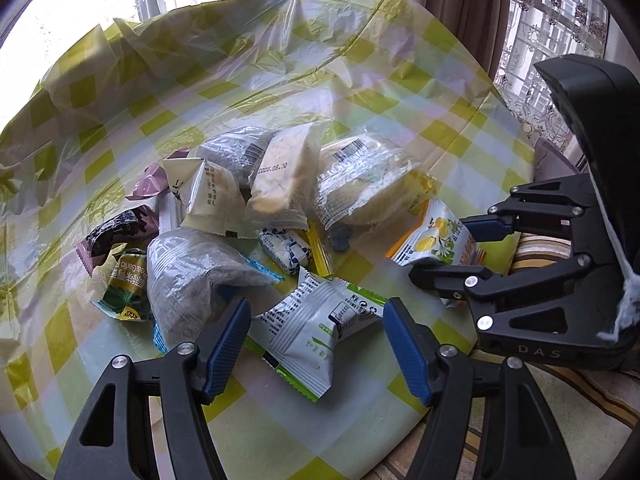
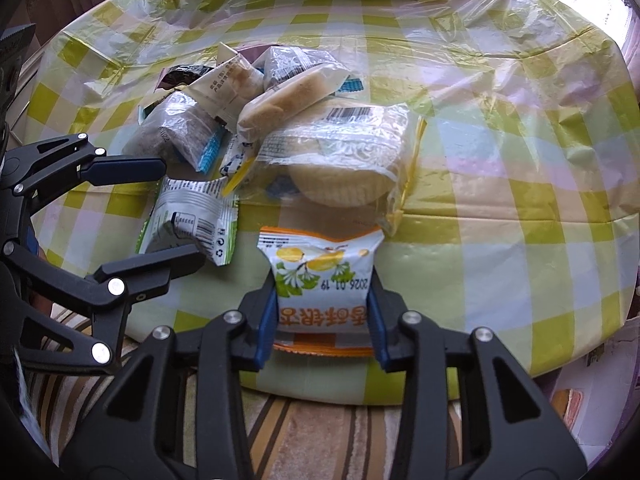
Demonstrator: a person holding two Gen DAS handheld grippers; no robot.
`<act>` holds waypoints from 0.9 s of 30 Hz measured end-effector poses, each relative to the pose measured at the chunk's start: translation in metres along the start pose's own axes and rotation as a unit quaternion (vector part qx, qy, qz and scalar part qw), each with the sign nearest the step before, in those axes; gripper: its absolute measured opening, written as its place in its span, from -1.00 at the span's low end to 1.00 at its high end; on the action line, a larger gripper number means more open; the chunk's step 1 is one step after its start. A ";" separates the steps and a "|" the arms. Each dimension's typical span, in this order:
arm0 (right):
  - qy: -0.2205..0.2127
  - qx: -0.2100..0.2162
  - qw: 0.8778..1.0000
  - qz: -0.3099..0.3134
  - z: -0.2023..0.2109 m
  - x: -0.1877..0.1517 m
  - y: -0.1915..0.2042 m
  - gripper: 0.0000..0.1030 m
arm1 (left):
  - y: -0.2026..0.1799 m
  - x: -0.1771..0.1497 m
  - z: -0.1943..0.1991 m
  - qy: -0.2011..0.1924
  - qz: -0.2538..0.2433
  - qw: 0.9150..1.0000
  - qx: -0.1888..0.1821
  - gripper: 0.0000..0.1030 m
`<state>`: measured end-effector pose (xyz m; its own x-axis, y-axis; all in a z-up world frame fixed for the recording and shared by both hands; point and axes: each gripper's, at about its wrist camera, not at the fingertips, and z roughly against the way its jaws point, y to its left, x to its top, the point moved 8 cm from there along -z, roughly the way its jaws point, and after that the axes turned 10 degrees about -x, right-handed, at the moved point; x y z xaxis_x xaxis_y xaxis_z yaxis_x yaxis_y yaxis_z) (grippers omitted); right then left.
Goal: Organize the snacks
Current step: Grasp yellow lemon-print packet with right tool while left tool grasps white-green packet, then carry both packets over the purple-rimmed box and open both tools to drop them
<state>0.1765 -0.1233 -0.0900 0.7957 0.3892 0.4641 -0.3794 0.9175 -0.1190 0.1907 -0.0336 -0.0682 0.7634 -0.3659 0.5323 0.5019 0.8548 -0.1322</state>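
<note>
Round table (image 1: 400, 92) under a green-and-white checked plastic cover, curtained windows (image 1: 560, 20) behind it, striped rug (image 2: 320, 432) below the near edge. Heaped at the middle of the table: a jumble of wrapped snacks. Largest there, a clear-wrapped pale cake (image 2: 340, 160) with a barcode on top, at the right of the heap. Just left of it, a tilted clear pack of a pale bar (image 1: 280, 184), then a cream packet (image 1: 208, 200) and two grey speckled packs with blue trim (image 1: 188, 280). Dark purple wrappers (image 1: 116, 232) and a green garlic-snack pack (image 1: 126, 284) at the far left of the pile.

Left gripper (image 1: 314, 348) over the near side of the heap, jaws apart, a white-and-green packet (image 1: 316, 332) lying between the blue pads without touching them.

Right gripper (image 2: 322, 320) near the table's front edge, just right of the left one, jaws clamped on a white-and-orange packet printed with yellow fruit (image 2: 320, 280), pads pressing both its sides.
</note>
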 end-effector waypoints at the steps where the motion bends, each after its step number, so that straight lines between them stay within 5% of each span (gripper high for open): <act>1: 0.001 -0.001 1.000 -0.002 0.000 0.000 -0.001 -0.18 | 0.000 0.001 -0.003 0.002 -0.001 1.000 -0.001 0.35; 3: 0.001 -0.002 1.000 -0.003 0.000 0.000 -0.002 -0.18 | -0.001 -0.002 -0.008 0.014 0.008 1.000 -0.015 0.32; 5: 0.000 -0.003 1.000 -0.005 0.000 0.000 -0.003 -0.18 | -0.002 -0.009 -0.014 0.034 0.019 0.999 -0.022 -0.08; 8: 0.001 -0.001 1.000 -0.011 0.000 -0.001 -0.006 -0.18 | -0.004 -0.016 -0.012 0.037 0.038 0.998 -0.026 -0.21; 12: -0.002 -0.001 1.000 -0.014 0.003 -0.002 -0.005 -0.18 | -0.011 -0.021 -0.005 0.028 0.074 0.996 -0.046 -0.25; 27: -0.018 0.013 0.998 -0.052 0.026 -0.011 -0.035 -0.18 | -0.045 -0.003 0.023 -0.023 0.152 0.988 0.002 -0.29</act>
<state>0.1687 -0.1619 -0.0685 0.8143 0.2881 0.5039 -0.3080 0.9503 -0.0456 0.1567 -0.0623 -0.0452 0.8591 -0.0757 0.5062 0.2512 0.9240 -0.2883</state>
